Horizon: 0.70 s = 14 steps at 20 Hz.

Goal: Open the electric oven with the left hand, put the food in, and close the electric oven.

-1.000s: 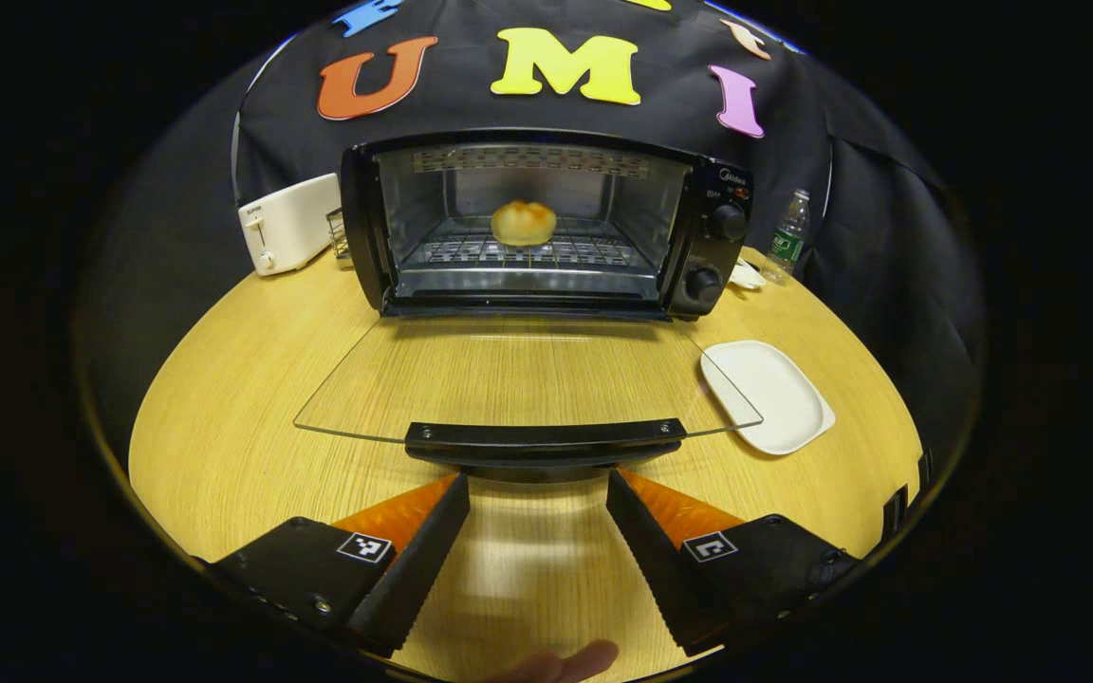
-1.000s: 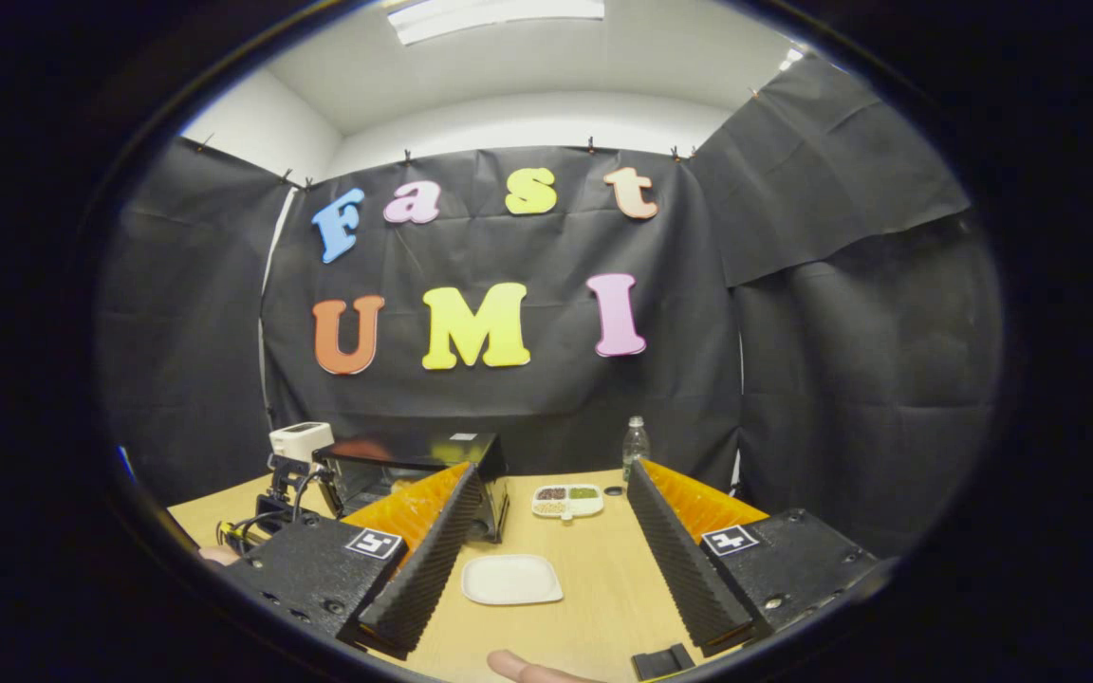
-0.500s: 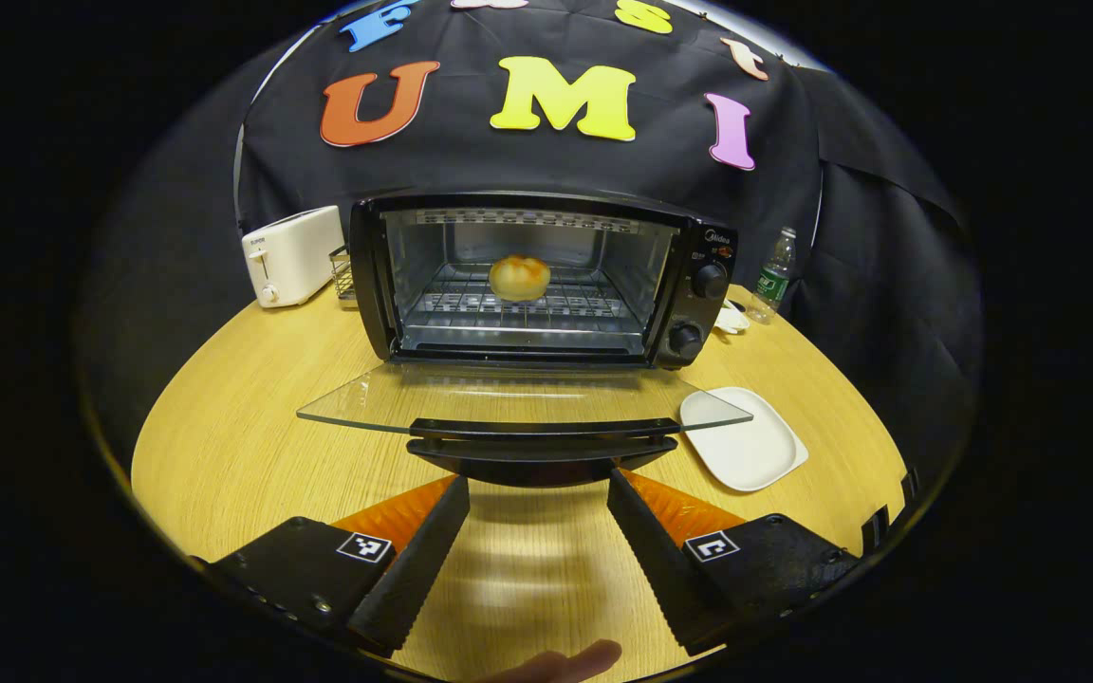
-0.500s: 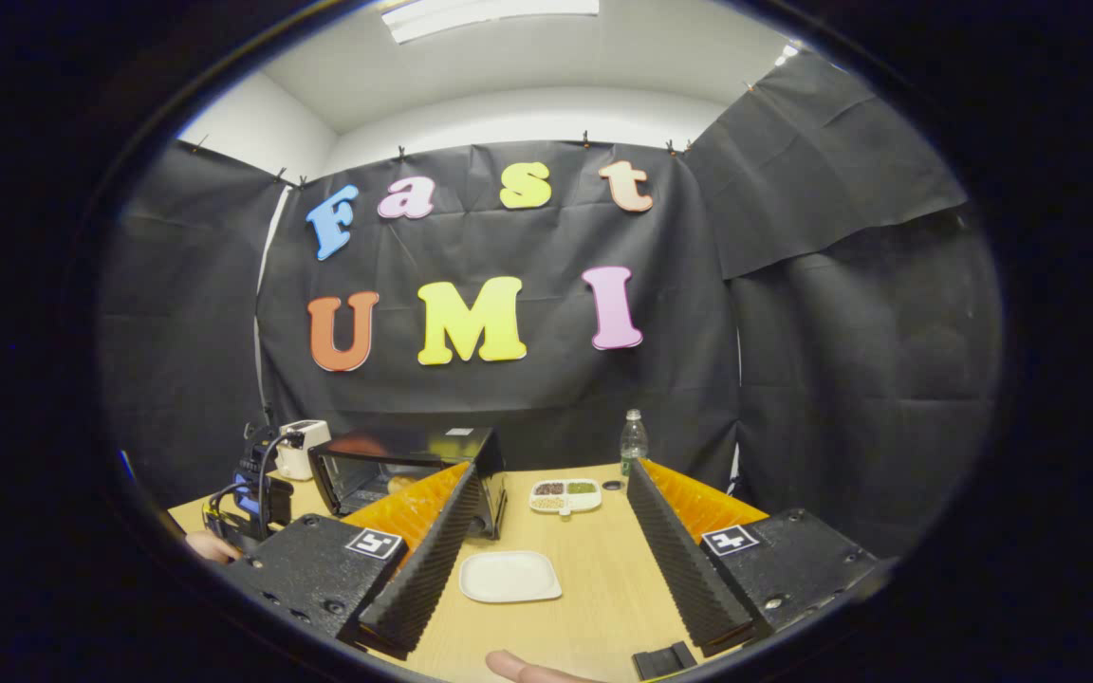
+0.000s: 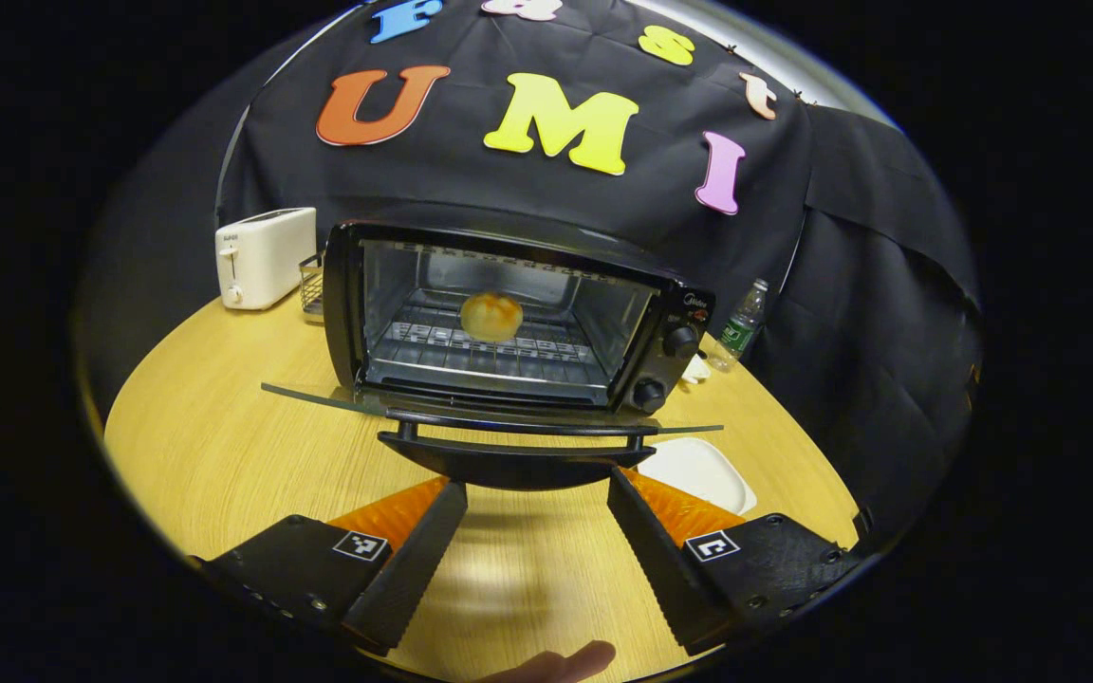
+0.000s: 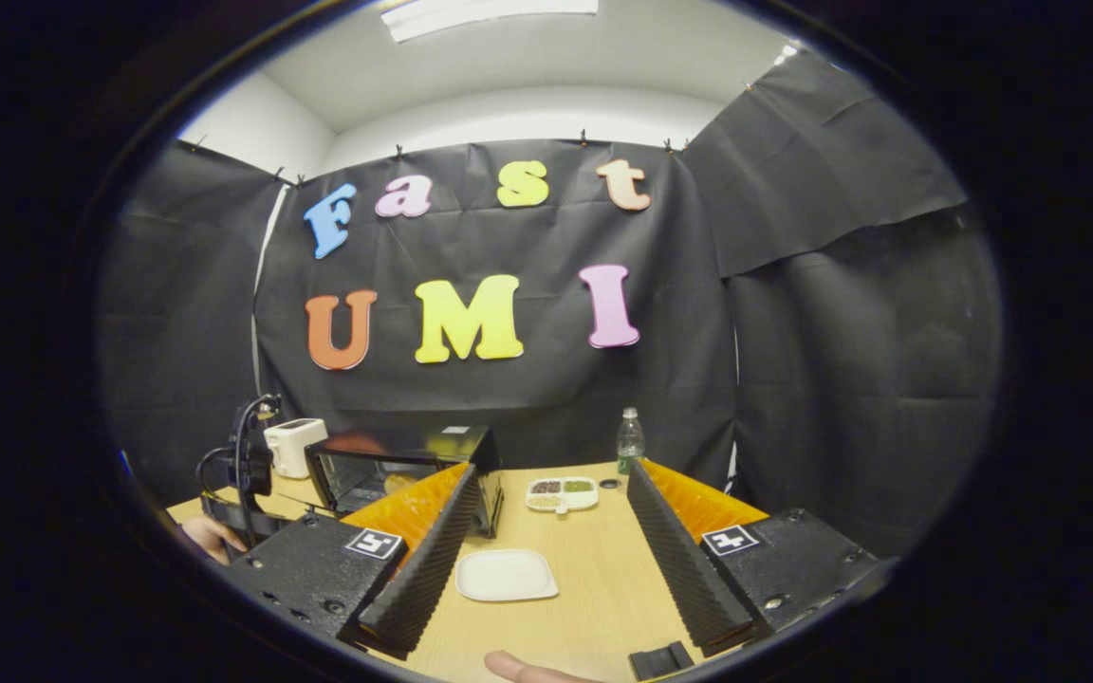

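Oven [image 5: 509,323] door [image 5: 499,410] is being lifted shut; bun [image 5: 491,316] sits inside at 12 o'clock. Left gripper [image 5: 527,493], wide open and empty, must push the handle [image 5: 513,455] up.

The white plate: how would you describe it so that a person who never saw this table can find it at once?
Start at the black oven on the wooden table. On the side with the oven's knobs, nearer the front than the oven, lies the plate. It is flat, white, rounded-square and empty, unlike the white divided dish near the bottle, which holds food.
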Tool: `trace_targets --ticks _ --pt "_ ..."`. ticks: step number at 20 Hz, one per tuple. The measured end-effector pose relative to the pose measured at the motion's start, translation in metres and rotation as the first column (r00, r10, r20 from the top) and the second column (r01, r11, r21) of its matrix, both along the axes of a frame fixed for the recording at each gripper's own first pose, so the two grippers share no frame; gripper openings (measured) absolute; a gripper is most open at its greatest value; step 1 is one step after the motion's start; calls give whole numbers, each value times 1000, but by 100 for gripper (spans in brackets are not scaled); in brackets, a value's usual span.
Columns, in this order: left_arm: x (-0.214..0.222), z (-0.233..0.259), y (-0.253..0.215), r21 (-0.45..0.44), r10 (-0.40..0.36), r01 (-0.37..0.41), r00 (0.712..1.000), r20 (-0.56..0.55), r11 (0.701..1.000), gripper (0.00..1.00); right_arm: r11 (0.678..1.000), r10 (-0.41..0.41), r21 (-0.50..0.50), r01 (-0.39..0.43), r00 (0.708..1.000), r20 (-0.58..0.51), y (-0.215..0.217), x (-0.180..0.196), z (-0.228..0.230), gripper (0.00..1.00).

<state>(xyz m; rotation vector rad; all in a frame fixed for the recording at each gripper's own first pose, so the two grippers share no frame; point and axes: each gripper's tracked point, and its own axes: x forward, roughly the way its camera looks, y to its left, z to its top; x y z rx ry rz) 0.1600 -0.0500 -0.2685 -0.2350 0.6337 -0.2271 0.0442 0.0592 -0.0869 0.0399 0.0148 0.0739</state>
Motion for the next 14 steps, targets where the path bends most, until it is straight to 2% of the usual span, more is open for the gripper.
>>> trace_targets --ticks 6,7,8,9,10,11,12,13,14 --pt "18 15 2 38 -7 5 999 46 999 98 1000 -2 -4 1 1000 -2 -1 0 0 96" --pt "22 12 11 82 11 -14 999 43 997 98 1000 1 -5 -1 1000 -2 -1 0 1 96" --pt "24 8 20 139 33 -38 999 36 990 89 1000 1 -5 -1 1000 -3 -2 -1 -1 96" --pt "30 4 25 176 41 -46 999 34 983 98 1000 0 -5 0 1000 -4 -3 -2 -1 96" --pt "37 4 26 184 36 -43 998 44 982 97 1000 0 -5 0 1000 -3 -4 -3 -2 96" --pt "41 3 21 181 28 -35 999 39 983 95 1000 -3 -5 3 1000 -2 -6 -3 -1 96" --pt "44 4 20 176 26 -33 999 42 984 82 1000 -8 -6 8 1000 -4 -8 -3 -1 96" --pt "49 8 22 176 28 -36 998 49 984 94 1000 -12 -7 12 1000 -7 -10 -3 -3 96" --pt "56 14 24 177 34 -45 997 67 983 94 1000 -13 -9 13 1000 -10 -10 -3 -3 96"
